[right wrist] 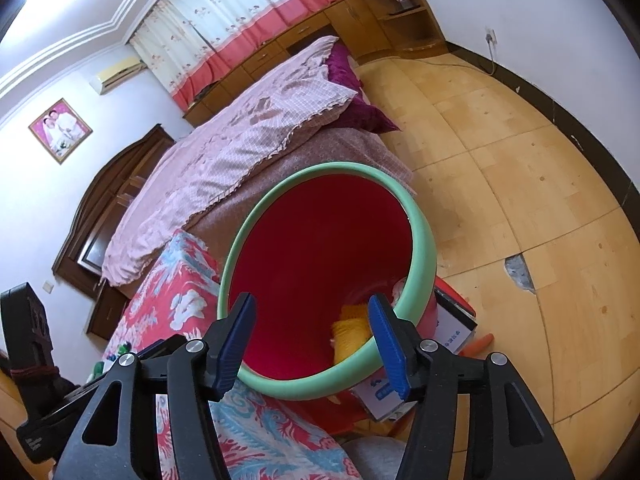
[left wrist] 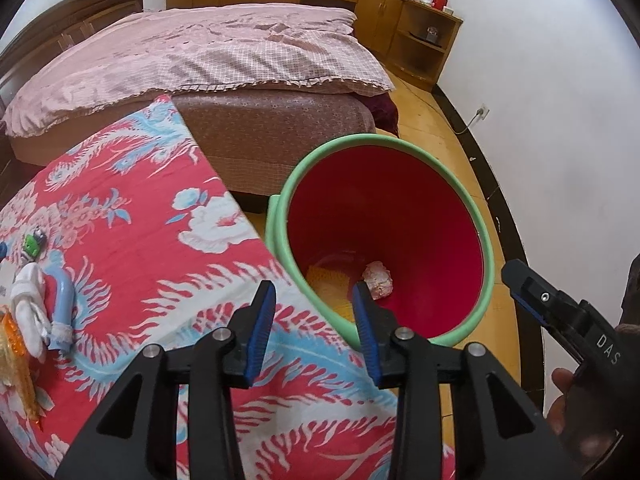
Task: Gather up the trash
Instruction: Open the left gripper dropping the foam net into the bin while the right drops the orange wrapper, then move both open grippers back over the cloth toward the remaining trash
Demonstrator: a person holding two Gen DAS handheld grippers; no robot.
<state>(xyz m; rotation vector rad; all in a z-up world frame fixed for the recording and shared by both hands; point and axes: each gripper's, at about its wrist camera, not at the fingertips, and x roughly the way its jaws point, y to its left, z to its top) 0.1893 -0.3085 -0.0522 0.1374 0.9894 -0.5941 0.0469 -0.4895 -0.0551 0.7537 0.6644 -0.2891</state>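
Note:
A red bin with a green rim (left wrist: 400, 146) stands on the floor beside the table; it also shows in the right wrist view (right wrist: 424, 236). Inside lie a crumpled pinkish paper ball (left wrist: 378, 274) and a yellow item (right wrist: 352, 334). My left gripper (left wrist: 316, 312) is open and empty above the table edge by the bin. My right gripper (right wrist: 316, 332) is open and empty over the bin's mouth; it also shows at the right of the left wrist view (left wrist: 516, 276). On the table's left lie a white crumpled tissue (left wrist: 30, 304), a light-blue tube (left wrist: 62, 308), an orange wrapper (left wrist: 16, 360) and a small green item (left wrist: 32, 242).
The table carries a red floral cloth (left wrist: 160, 240). A bed with a pink cover (left wrist: 208, 52) lies behind. A cardboard box (right wrist: 456, 332) sits under the bin's far side on the wooden floor (right wrist: 520, 160). Wooden cabinets (left wrist: 424, 40) line the far wall.

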